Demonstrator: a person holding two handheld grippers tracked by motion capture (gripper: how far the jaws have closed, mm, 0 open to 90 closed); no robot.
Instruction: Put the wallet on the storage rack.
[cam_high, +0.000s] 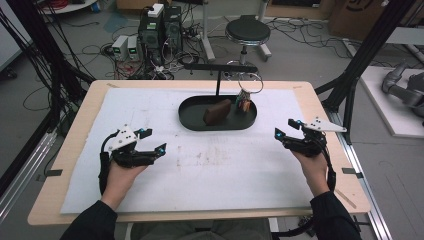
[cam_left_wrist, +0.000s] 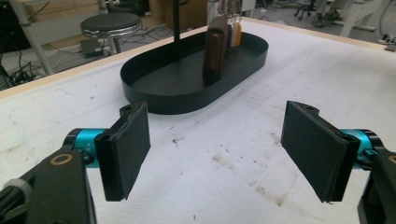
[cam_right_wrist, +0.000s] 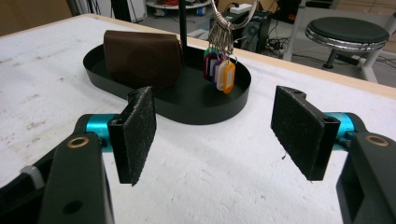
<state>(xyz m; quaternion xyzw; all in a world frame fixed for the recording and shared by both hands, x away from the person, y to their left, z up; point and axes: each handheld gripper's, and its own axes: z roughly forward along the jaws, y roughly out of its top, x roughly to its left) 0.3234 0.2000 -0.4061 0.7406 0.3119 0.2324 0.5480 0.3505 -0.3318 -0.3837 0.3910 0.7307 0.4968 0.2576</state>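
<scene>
Floor: you see grey concrete strewn with black cables (cam_high: 95, 50).
Seating: a round black stool (cam_high: 247, 31) beyond your table.
Equipment: computer towers (cam_high: 161, 27) on floor.

a: surface?
b: wooden table (cam_high: 320, 107), pale rim showing round a white mat (cam_high: 150, 107) that covers most of the top. mat is stained and scuffed near the middle.
a: what lies on the mat?
b: one black oval tray (cam_high: 187, 117), toward the far edge, right of centre. a thin black post (cam_high: 218, 82) rises from it.
</scene>
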